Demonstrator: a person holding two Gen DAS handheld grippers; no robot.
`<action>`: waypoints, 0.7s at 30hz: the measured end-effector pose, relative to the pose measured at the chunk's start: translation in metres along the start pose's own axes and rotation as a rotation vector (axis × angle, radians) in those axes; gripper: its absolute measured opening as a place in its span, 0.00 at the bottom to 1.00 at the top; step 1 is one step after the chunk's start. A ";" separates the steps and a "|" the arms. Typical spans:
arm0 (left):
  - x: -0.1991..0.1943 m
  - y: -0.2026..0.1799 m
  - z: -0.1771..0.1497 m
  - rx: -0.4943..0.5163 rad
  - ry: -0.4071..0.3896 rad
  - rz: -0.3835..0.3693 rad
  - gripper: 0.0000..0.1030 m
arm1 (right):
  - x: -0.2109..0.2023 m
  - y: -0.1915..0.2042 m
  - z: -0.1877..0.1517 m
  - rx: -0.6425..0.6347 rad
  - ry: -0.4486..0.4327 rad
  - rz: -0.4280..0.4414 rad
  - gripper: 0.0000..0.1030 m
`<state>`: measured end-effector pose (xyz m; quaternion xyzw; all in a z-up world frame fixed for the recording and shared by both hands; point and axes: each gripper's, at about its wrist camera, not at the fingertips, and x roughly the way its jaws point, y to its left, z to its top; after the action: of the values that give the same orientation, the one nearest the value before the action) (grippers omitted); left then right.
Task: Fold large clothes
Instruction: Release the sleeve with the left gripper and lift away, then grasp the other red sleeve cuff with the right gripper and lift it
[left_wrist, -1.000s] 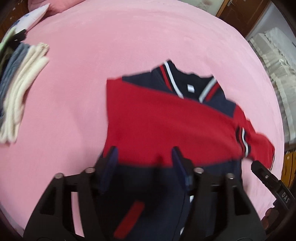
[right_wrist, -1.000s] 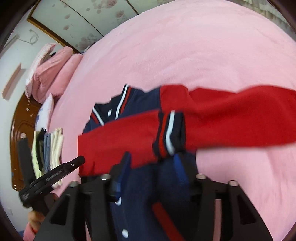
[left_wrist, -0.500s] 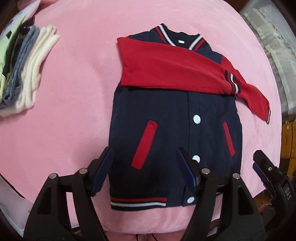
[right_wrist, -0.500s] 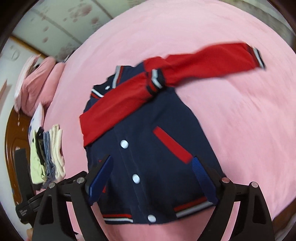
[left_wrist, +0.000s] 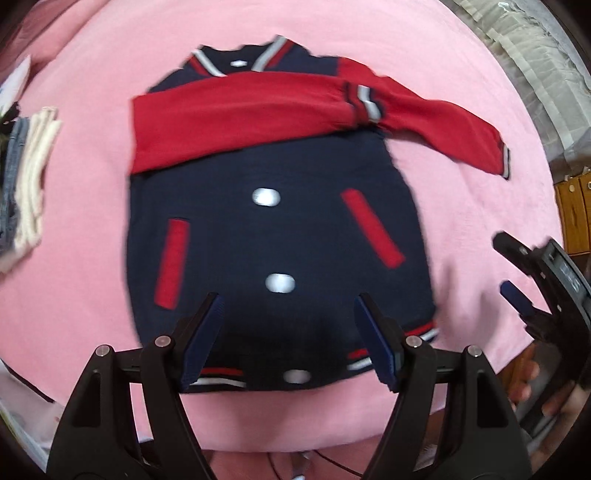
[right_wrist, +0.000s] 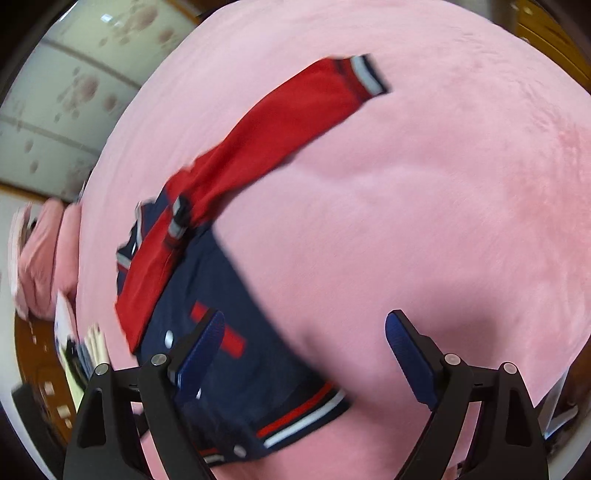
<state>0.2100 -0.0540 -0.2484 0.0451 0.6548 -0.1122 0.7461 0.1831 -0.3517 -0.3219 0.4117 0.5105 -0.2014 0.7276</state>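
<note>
Jacket (left_wrist: 273, 236) lies flat below both grippers' spread, empty fingers (left_wrist: 207, 332).

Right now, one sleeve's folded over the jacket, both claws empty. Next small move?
Probably take the right claw to the striped cuff of the unfolded red sleeve and grip it. That sleeve lies stretched out on the pink blanket, while the other red sleeve already crosses the navy varsity jacket.
</note>
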 end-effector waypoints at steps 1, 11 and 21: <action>0.002 -0.011 0.002 -0.002 0.005 0.004 0.68 | 0.001 -0.005 0.006 0.011 0.000 -0.007 0.87; 0.038 -0.079 0.034 -0.126 0.081 0.038 0.68 | 0.027 -0.051 0.084 0.073 0.042 0.102 0.58; 0.058 -0.099 0.057 -0.203 0.102 0.090 0.68 | 0.045 -0.055 0.137 0.127 -0.051 0.191 0.37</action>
<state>0.2499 -0.1682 -0.2894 0.0042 0.6974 -0.0096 0.7166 0.2408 -0.4880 -0.3648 0.4985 0.4366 -0.1736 0.7285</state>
